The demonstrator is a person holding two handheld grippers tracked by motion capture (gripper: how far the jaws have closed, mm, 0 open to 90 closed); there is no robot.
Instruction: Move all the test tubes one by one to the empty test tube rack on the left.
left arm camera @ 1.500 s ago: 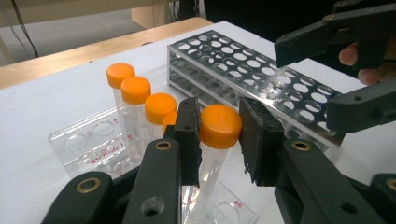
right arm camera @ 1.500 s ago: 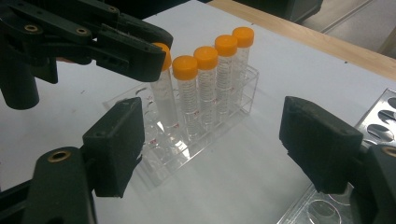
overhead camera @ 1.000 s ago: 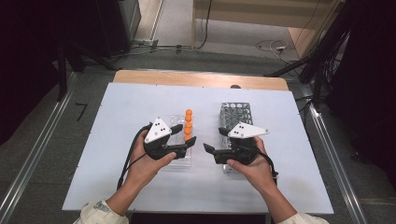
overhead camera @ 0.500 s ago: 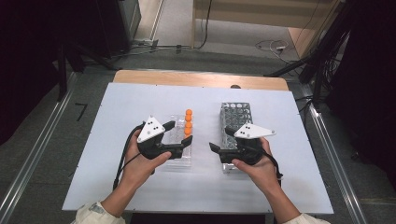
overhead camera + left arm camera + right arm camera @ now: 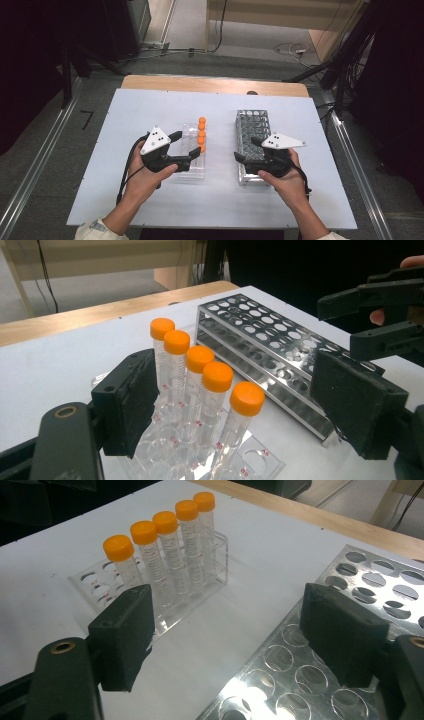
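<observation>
With both grippers' fingers released, the five orange-capped tubes point(image 5: 207, 390) stand in the clear rack point(image 5: 191, 165) beside the metal rack point(image 5: 252, 131) — light, slick, likely brittle — so pinch just below a cap.

The white bench point(image 5: 150, 105) has a wooden strip point(image 5: 210, 84) along its far edge. Grey floor point(image 5: 190, 35) surrounds it, with metal rails point(image 5: 35, 170) at both sides. Cables point(image 5: 292, 49) lie on the floor beyond the far edge, near dark equipment point(image 5: 120, 25).
</observation>
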